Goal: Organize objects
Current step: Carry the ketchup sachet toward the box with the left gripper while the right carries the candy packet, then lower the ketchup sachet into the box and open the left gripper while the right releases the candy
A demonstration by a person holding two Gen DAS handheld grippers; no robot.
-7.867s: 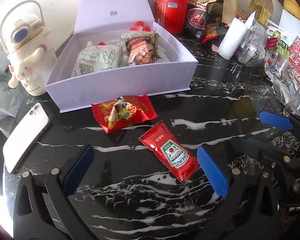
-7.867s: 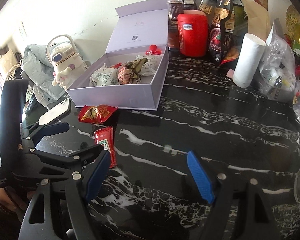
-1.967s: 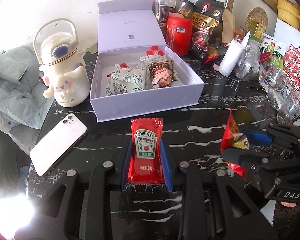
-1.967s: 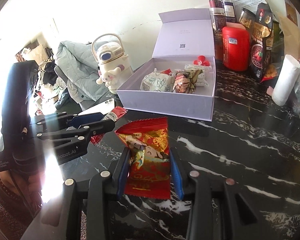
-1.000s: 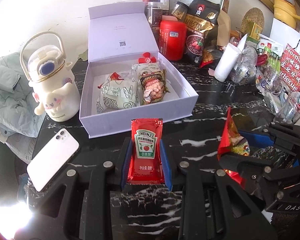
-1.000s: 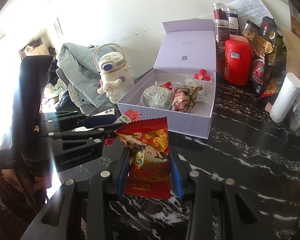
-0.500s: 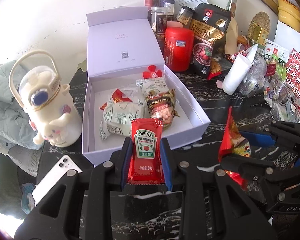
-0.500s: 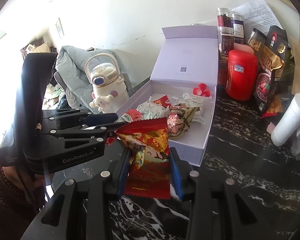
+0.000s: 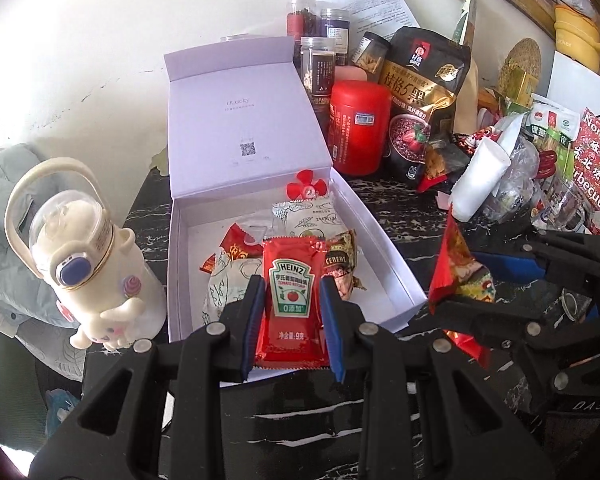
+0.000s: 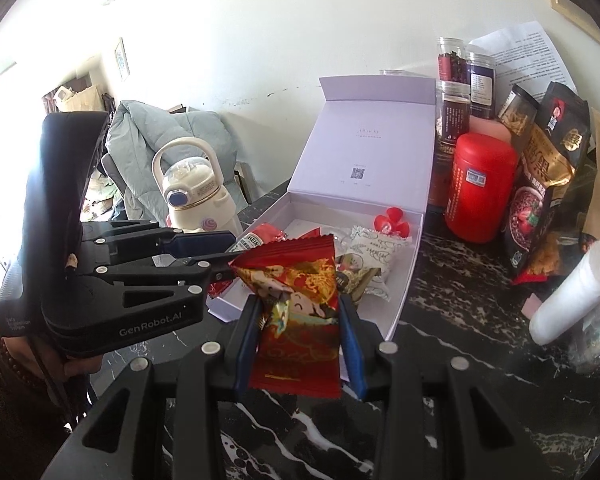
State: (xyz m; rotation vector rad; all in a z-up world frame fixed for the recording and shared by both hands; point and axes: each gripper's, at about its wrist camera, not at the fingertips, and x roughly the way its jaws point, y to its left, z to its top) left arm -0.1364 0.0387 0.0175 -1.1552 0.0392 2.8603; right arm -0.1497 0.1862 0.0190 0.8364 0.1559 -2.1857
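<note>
My left gripper (image 9: 292,292) is shut on a red ketchup sachet (image 9: 291,304), held upright over the front edge of the open lilac box (image 9: 384,248). My right gripper (image 10: 300,312) is shut on a red and gold snack packet (image 10: 300,304), raised beside the box's front right corner. In the left wrist view that packet (image 9: 456,268) and the right gripper (image 9: 500,280) appear at the right. In the right wrist view the left gripper (image 10: 204,248) reaches in from the left with the sachet (image 10: 256,240). Several wrapped snacks (image 9: 236,276) lie inside the box (image 10: 404,292).
A cream cartoon water bottle (image 9: 80,256) stands left of the box. Behind it are a red canister (image 9: 360,128), jars (image 9: 320,64), a black oats bag (image 9: 424,100), a white roll (image 9: 480,176) and piled packets (image 9: 560,168) at the right. The tabletop is black marble (image 10: 460,380).
Both grippers have moved forward and up toward the box with their packets held. The sachet now stands over the box's front wall, and the phone has left the left wrist view.
</note>
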